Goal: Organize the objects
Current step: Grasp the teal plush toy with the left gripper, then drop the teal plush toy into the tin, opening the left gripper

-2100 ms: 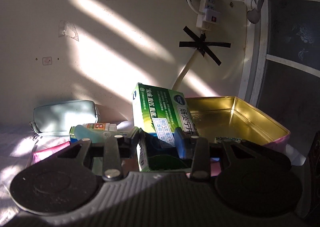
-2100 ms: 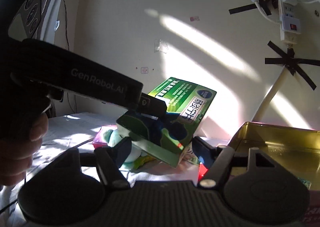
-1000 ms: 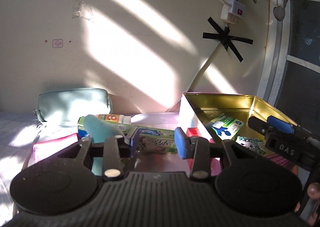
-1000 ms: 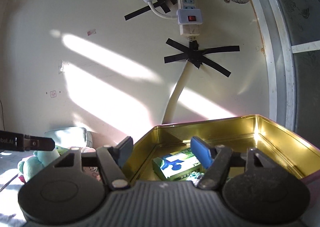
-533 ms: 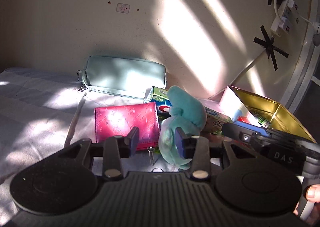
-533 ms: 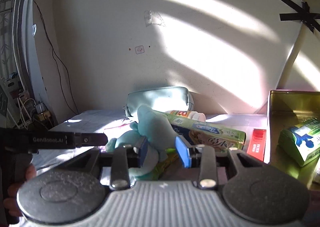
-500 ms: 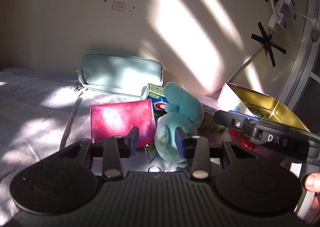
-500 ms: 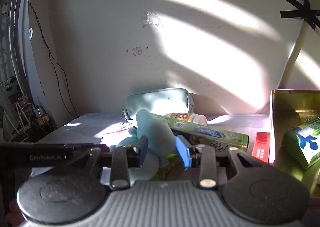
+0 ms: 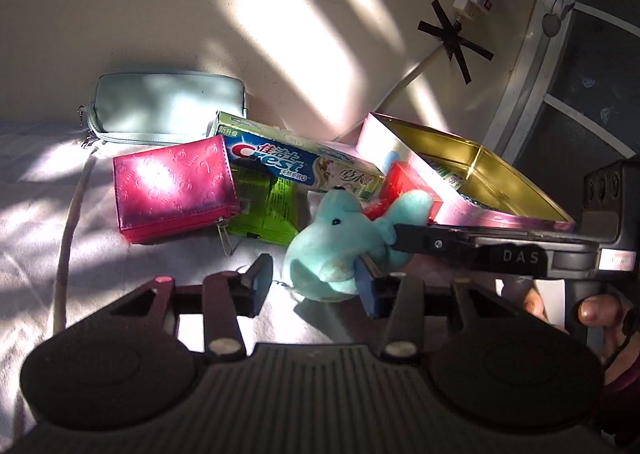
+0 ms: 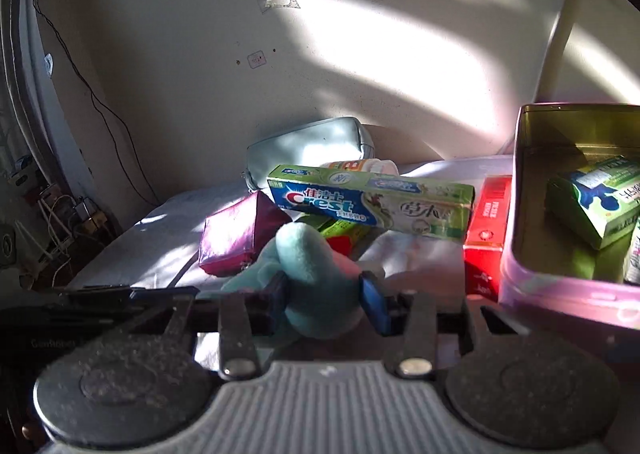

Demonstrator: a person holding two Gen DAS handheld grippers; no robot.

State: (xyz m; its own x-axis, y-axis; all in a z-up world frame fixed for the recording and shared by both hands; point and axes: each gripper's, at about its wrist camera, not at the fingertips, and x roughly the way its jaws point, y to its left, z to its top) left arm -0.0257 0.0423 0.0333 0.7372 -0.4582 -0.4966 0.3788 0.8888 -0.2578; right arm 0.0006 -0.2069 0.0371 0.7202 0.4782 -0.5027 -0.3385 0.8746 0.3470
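Now the right hand-held gripper [image 10: 326, 300] has closed in on the teal plush toy [image 10: 316, 278], pinching it beside the gold tin [image 10: 560, 286]; left hand-held gripper [image 9: 314, 282] hangs spread, empty.

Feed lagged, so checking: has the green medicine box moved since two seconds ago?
Yes. The green medicine box was held up in the left claw, left of the gold tin. Now it lies inside that tin; the right claw straddles the teal plush toy.
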